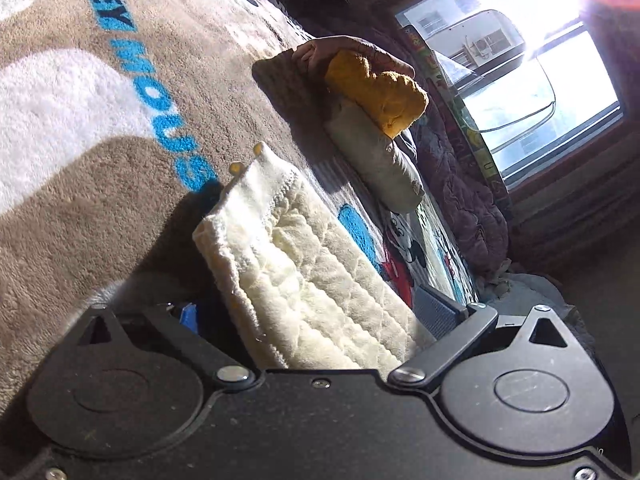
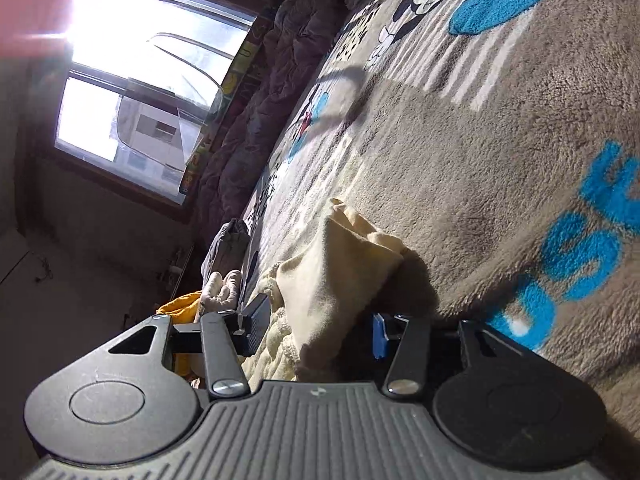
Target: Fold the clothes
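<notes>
I keep both hand-held grippers, left (image 1: pixel 320 312) and right (image 2: pixel 316 320), part-open around the cream quilted fleece garment (image 1: pixel 304 264), lowering its edges evenly onto the bed's brown plush Mickey Mouse blanket (image 1: pixel 80 200).

Before me: bed under a brown fleece blanket (image 1: pixel 100 208) printed with blue "MICKEY MOUSE" lettering and cartoon figures. Bunched purple quilt (image 1: pixel 460 184) along its far edge. Large window (image 2: pixel 148 92), dark frame, sun glaring through. Walls below in shadow.
</notes>
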Demonstrator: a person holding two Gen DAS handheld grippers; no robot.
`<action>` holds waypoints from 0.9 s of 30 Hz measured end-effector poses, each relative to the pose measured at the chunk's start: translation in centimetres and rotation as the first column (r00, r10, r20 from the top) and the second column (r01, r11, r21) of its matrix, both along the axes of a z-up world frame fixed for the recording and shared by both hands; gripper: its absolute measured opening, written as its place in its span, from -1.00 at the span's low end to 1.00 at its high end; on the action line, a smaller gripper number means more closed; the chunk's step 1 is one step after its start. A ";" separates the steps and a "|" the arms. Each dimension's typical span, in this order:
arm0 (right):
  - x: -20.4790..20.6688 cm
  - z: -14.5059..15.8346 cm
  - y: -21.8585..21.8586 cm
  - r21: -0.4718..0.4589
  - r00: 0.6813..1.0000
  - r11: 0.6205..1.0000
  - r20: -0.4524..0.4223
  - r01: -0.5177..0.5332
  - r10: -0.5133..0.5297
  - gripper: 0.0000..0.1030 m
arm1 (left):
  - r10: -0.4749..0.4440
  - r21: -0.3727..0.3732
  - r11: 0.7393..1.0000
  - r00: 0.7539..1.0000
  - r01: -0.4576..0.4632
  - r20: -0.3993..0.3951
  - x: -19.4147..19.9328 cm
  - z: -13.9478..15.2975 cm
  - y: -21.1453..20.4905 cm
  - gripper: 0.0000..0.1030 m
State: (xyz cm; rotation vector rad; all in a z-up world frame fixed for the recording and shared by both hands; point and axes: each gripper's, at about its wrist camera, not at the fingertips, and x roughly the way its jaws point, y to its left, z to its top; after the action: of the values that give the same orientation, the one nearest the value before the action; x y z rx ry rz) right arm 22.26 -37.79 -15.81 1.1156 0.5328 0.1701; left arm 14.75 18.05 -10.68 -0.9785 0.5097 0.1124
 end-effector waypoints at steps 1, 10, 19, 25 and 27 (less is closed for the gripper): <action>-0.1 -0.3 0.2 -0.005 1.000 1.000 -0.004 0.001 -0.001 -0.66 | 0.012 -0.007 1.000 1.000 -0.012 0.002 0.2 -0.2 0.3 0.70; -5.4 1.9 0.9 0.011 0.999 1.000 0.030 -0.016 0.016 -0.75 | -0.045 -0.163 0.985 0.998 0.050 0.035 0.7 -1.2 4.0 -0.61; -4.5 -0.3 -0.2 -0.039 0.999 0.999 0.026 -0.037 0.038 -0.27 | -0.063 -0.055 0.996 0.998 0.064 0.008 0.4 -0.7 0.8 -0.53; -4.6 -0.4 0.0 -0.037 0.998 0.999 0.046 -0.037 0.039 -0.27 | -0.112 0.058 0.993 0.980 0.104 0.162 -0.3 4.2 -2.7 -0.78; -4.6 -0.7 -0.6 0.014 0.998 0.999 0.046 -0.036 0.035 -0.25 | -0.153 0.175 0.977 0.967 0.119 0.201 -1.1 6.5 -5.3 -0.78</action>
State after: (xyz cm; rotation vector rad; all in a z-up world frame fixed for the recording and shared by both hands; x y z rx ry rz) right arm 17.67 -38.36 -16.49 1.1145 0.5110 0.2304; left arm 13.66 12.72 -4.18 -0.7834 0.3622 -0.0746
